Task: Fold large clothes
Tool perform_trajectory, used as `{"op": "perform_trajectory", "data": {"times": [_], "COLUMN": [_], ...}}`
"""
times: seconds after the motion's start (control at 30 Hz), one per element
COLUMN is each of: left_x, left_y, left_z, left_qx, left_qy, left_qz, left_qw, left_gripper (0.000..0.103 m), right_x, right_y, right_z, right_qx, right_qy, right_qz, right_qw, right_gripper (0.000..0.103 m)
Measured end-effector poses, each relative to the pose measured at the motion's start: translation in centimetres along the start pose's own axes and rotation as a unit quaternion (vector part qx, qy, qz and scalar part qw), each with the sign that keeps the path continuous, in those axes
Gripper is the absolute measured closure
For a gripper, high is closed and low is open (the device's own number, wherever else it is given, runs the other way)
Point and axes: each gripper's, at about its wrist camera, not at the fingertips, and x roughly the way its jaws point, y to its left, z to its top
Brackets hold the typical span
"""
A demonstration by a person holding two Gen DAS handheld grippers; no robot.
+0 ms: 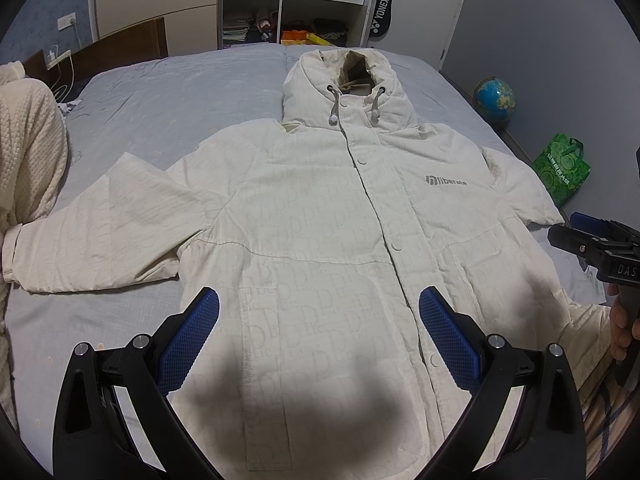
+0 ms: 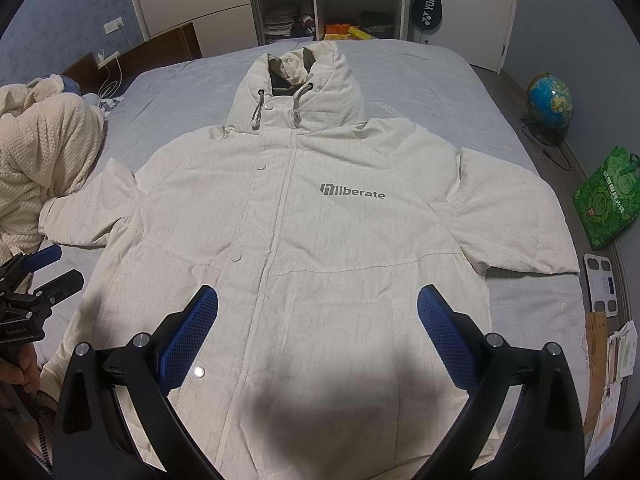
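We're hovering both grippers over the coat (image 1: 320, 240), which is lying flat, front up, on the bed (image 1: 168, 92). Left gripper (image 1: 320, 332): fingers spread wide, gripping nothing. Right gripper (image 2: 318, 332): same. Starting with the sleeves, we're thinking: pinch each cuff and bring it across the chest. The blanket (image 1: 28, 152) is crowding the left sleeve; globe (image 2: 550, 100) and bag (image 2: 604, 204) are off the bed.
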Motion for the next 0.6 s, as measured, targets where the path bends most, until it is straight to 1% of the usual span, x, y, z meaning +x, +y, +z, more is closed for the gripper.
{"op": "perform_trajectory", "data": {"times": [0.2,0.33,0.53,0.6], "left_x": [0.0,0.2,1.5,2.1], "left_y": [0.2,0.3,0.8,1.0], "left_z": [0.0,0.1,1.1,1.9], "left_qx": [-0.002,-0.006,-0.026,-0.032], "left_qy": [0.001,0.002,0.012,0.005], "left_qz": [-0.001,-0.001,-0.007,-0.008], "left_qw": [1.0000,1.0000,0.9996,0.9994], "left_gripper": [0.007,0.007,0.007,0.007], "right_x": [0.0,-0.6,-1.6,-1.7], "right_y": [0.1,-0.5,-2.1,-3.5], "right_z": [0.0,0.1,1.9,2.6], "right_qx": [0.001,0.012,0.003,-0.001], "right_qy": [-0.002,-0.008,-0.017,-0.018], "right_qz": [0.003,0.011,0.004,-0.001], "right_qw": [1.000,1.000,1.000,1.000], "right_gripper": [0.007,0.007,0.007,0.007]}}
